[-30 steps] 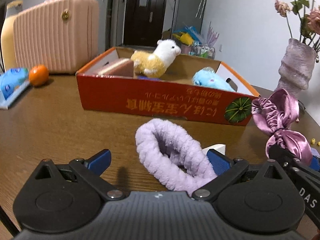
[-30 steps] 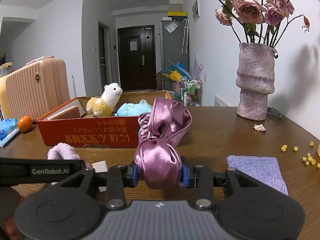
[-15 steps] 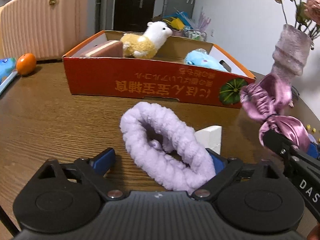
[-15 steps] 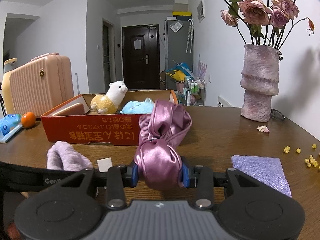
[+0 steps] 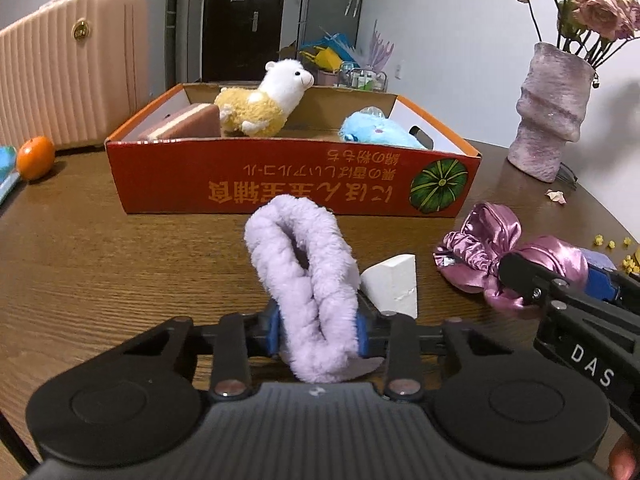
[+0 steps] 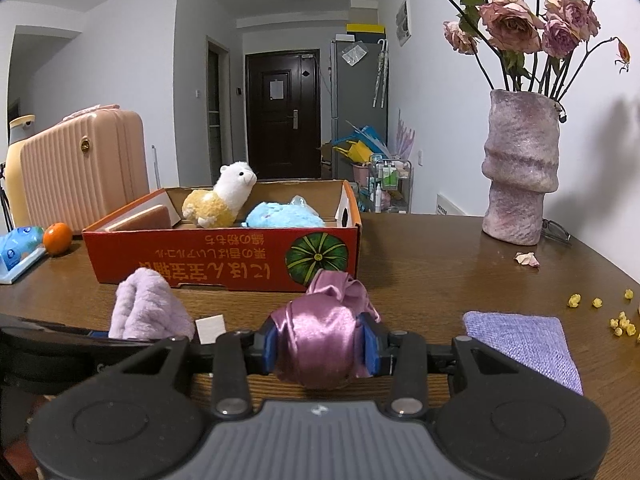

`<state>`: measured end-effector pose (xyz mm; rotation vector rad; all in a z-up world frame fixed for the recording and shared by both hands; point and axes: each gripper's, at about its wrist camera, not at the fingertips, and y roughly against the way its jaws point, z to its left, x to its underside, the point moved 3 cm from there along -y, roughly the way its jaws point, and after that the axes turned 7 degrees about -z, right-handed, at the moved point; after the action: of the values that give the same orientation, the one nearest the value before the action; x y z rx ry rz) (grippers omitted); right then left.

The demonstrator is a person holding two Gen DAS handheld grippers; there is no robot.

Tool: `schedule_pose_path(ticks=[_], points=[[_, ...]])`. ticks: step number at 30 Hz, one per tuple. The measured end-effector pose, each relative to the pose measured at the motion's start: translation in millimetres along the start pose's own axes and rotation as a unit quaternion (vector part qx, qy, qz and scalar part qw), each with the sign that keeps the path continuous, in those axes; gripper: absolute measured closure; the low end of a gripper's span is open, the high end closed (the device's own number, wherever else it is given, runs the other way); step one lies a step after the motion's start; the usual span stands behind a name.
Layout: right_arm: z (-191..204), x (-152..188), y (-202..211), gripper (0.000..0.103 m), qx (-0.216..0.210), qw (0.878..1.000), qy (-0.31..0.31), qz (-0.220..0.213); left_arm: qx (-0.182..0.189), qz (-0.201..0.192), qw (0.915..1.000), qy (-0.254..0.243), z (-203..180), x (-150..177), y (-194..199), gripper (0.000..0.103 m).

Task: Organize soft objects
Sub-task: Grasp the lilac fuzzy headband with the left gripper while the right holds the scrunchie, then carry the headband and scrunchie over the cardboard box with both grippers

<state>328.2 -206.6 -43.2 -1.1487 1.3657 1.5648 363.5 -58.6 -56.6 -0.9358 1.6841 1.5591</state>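
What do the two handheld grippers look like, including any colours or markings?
Both the left gripper and right gripper have matte black bodies with ribbed centres, round side discs, silver screws and blue finger pads. The right gripper's arm carries white "DAS" lettering. No sleeves or cables show.

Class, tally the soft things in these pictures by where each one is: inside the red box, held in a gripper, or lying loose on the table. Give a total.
In the red box: 2, alpaca plush, blue plush
Held in a gripper: 2, fluffy lilac band, pink satin scrunchie
Loose on the table: 1, purple cloth
Total: 5
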Motion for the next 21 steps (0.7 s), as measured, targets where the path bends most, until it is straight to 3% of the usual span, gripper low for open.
schedule_pose_path(ticks=[21], points=[[3, -10, 19, 0.068, -0.006, 0.998, 0.007, -0.06, -0.002, -0.073, 0.9972, -0.017, 16, -16, 33, 0.072]])
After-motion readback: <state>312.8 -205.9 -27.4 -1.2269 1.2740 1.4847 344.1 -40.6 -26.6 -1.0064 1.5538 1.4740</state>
